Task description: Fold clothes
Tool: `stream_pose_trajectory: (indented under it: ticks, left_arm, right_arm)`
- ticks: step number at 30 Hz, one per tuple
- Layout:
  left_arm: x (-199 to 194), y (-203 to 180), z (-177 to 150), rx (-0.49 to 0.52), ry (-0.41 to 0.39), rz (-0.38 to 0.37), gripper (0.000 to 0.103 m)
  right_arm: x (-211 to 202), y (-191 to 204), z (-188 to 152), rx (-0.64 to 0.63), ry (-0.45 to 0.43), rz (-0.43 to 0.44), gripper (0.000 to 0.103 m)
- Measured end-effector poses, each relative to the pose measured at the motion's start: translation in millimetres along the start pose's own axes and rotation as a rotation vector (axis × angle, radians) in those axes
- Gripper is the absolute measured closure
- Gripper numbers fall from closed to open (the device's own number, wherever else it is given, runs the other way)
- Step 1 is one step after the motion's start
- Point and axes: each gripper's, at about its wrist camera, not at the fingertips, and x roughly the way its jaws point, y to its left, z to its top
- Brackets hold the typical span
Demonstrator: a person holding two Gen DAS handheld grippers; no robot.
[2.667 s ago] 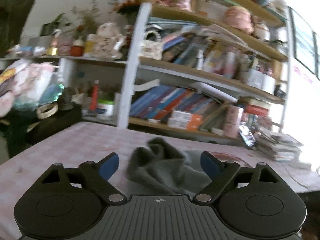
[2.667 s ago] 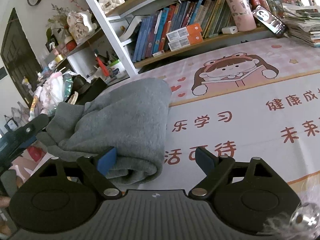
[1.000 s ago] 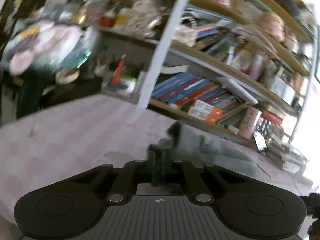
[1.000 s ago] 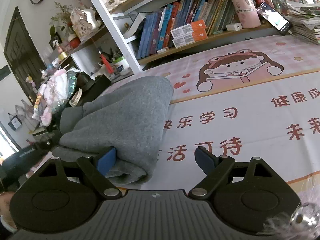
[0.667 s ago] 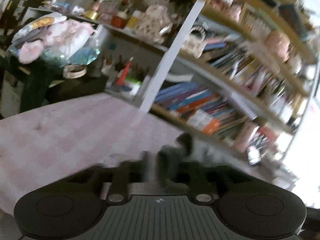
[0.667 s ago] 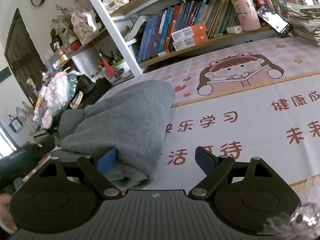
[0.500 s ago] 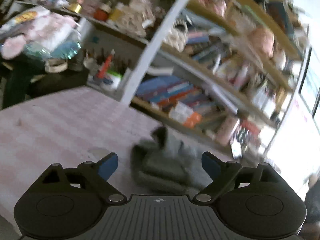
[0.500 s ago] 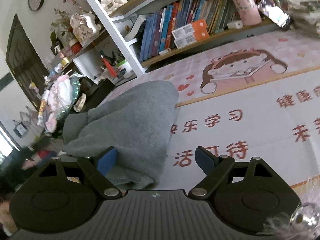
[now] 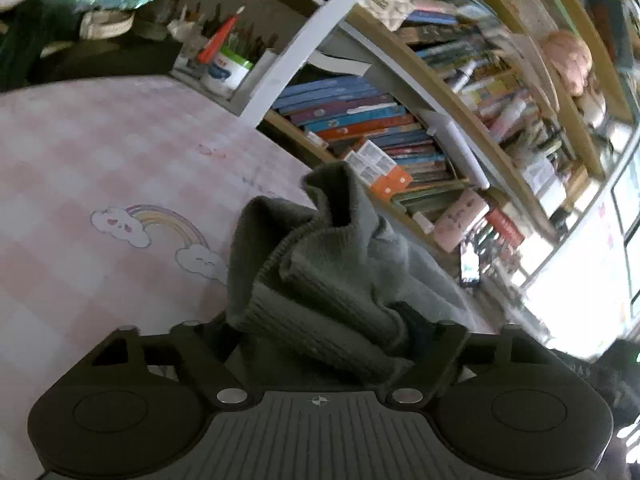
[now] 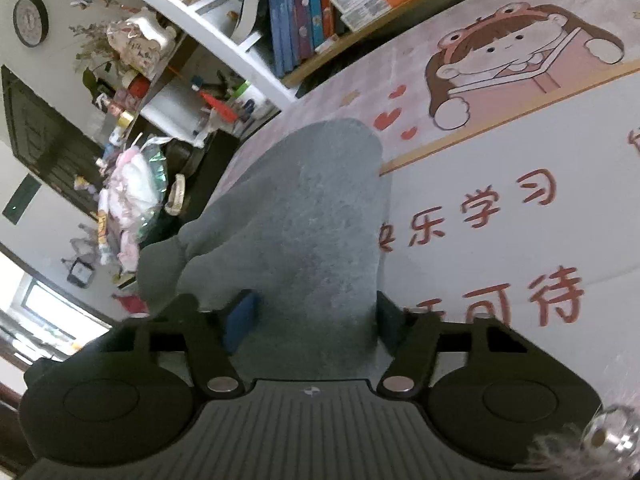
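The grey sweater [image 10: 304, 216] lies bunched on the table cover [image 10: 520, 152], filling the centre of the right wrist view. Its body is a soft, fuzzy knit, rounded at the far end. In the left wrist view the same garment [image 9: 320, 264] shows ribbed knit folds at centre frame, crumpled and standing up in peaks.

The left gripper [image 9: 320, 328] has its jaws closing, with the ribbed fabric between them; whether the pads press on the fabric cannot be told. The right gripper [image 10: 312, 316] is likewise closing, a blue pad [image 10: 240, 320] visible at lower left, the sweater's near end between the fingers.

The cover is smooth printed sheet: pink check with a rainbow [image 9: 160, 220] and a cartoon girl [image 10: 516, 64]. Bookshelves [image 9: 360, 120] stand behind.
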Motion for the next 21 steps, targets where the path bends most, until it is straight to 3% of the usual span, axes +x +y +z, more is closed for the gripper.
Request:
stream_pose_trajectory:
  ticks: [2,7,16,21]
  left_arm:
    - [-2.0,-5.6,-2.1,0.005,0.007,-0.024,0.041]
    - [0.9,-24.9,-12.8,0.029,0.054,-0.096,0.043]
    - [4.3,-56.7,-27.5,0.093,0.121,-0.125,0.042]
    - [9.6,-48.0,-26.0,0.049,0.135,-0.130,0.029]
  right_arm:
    - [-5.9,5.4,-1.1,-0.048,-0.015,-0.009,0.060]
    - [-40.1,6.6,-15.4,-0.142,-0.104,-0.079,0.064]
    - [-72.3,-3.4,-24.9,-0.261,-0.136,-0.156,0.064]
    - [-70.2,-21.1,-22.0,-0.166,-0.118,-0.119,0.053]
